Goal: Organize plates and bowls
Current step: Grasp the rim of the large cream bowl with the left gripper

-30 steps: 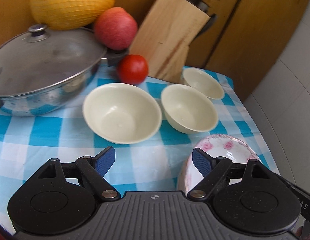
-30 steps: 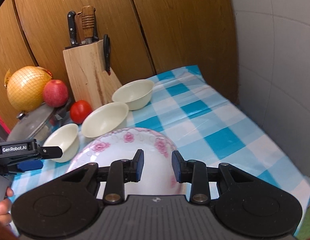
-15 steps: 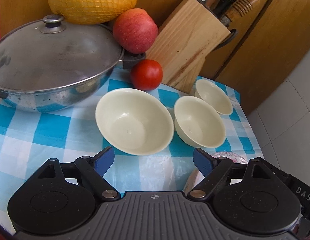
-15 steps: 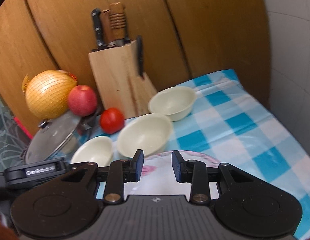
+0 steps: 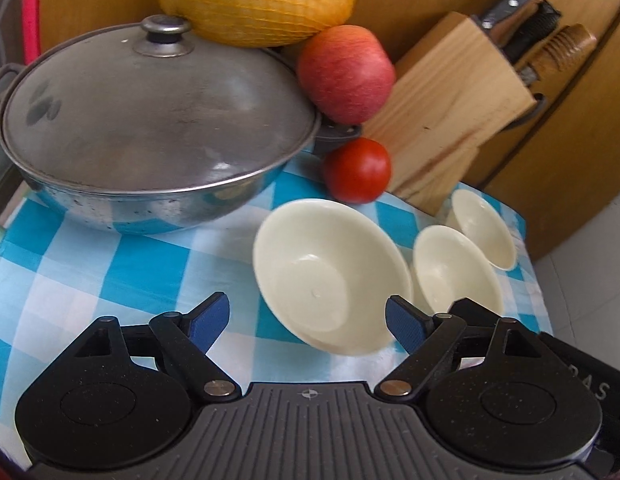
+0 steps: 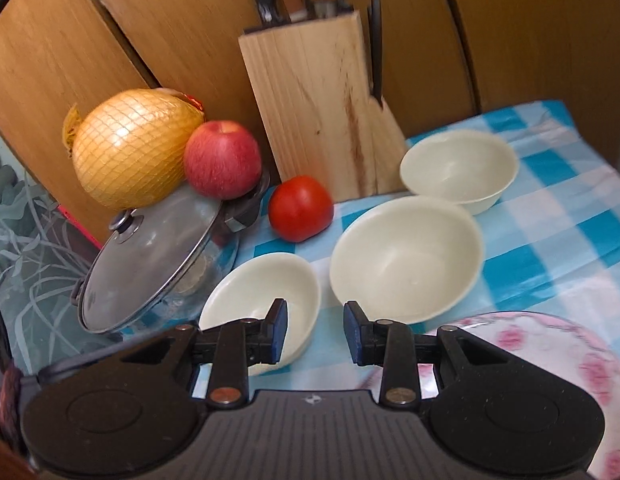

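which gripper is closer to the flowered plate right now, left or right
Right. The right gripper hangs with the flowered plate directly beside its right finger. The left gripper faces the nearest cream bowl, and the plate is not visible in its view.

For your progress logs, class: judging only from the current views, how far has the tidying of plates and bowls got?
Barely begun. Done: nothing is stacked; the three cream bowls, nearest, middle and farthest, stand separately on the checked cloth. In hand: nothing; the left gripper and right gripper are both empty. Left: nesting the bowls and placing the floral plate.
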The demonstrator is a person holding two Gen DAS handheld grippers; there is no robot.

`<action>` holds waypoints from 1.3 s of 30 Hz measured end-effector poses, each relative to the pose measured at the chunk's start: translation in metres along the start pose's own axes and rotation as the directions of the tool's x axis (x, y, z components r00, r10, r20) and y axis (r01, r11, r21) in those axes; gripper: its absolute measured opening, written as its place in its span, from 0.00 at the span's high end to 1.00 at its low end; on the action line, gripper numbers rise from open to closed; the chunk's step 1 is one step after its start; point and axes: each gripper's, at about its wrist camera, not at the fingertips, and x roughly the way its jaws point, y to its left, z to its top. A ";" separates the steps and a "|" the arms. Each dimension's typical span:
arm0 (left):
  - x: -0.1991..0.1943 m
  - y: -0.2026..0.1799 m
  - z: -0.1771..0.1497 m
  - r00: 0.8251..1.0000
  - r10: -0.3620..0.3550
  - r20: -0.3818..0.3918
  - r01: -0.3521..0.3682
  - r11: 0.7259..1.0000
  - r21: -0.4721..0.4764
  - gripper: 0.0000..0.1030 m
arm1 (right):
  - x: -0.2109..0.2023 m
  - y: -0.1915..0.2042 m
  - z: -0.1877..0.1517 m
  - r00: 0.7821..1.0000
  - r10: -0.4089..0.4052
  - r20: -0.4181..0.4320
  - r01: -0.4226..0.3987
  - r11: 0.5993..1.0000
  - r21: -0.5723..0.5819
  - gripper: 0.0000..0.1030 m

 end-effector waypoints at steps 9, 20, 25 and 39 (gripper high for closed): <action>0.027 0.010 0.005 0.998 0.037 -0.051 -0.039 0.999 -0.037 0.28 | 0.036 0.002 0.001 0.996 0.030 -0.085 -0.026 0.999 0.048 0.75; 0.036 0.006 0.004 0.996 0.032 -0.080 -0.032 0.999 -0.001 0.64 | 0.055 0.010 0.002 0.991 0.003 -0.131 0.001 1.000 0.030 0.88; 0.032 0.004 0.001 0.995 0.037 -0.090 -0.034 0.999 0.032 0.64 | 0.047 0.014 0.000 0.990 0.014 -0.137 -0.012 1.000 0.013 0.88; -0.031 0.034 -0.041 0.992 0.043 -0.119 -0.031 0.995 0.093 0.57 | -0.003 0.037 -0.052 0.965 0.106 -0.239 -0.118 0.992 -0.034 0.88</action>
